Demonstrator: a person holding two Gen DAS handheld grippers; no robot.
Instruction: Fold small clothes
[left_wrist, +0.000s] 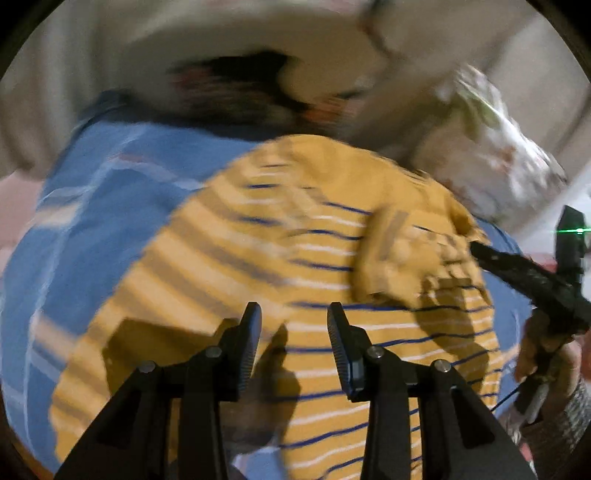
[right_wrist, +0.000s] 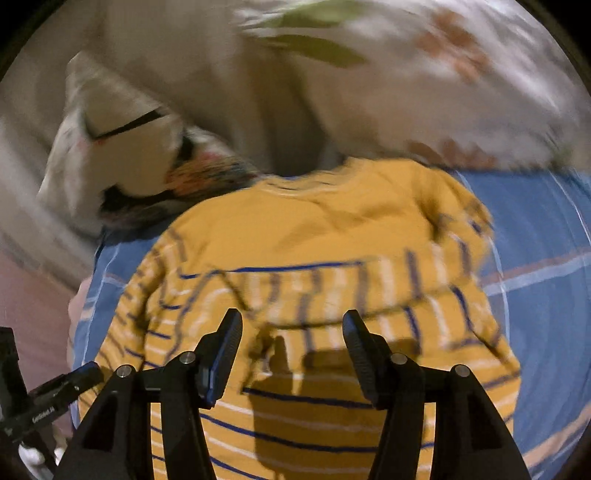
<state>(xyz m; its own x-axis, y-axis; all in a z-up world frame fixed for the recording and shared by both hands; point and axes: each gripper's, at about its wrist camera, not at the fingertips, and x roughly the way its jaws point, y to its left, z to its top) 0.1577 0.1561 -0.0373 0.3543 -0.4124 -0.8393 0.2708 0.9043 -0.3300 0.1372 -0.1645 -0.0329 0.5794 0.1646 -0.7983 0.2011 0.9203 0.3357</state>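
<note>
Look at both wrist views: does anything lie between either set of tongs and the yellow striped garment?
Nothing visible does. The left tongs and right tongs both stand open above the yellow striped garment, which lies on the blue cloth. The pillows sit beyond it, out of the way.

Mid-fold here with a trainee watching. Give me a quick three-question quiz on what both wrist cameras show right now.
1. True or false: the left gripper is shut on the yellow striped shirt.
2. What lies under the shirt: A) blue checked cloth B) bare wood C) a tray?
3. Fill in: nothing is between the right gripper jaws, so it is ____.

Key: 1 false; 2 A; 3 open.
</note>
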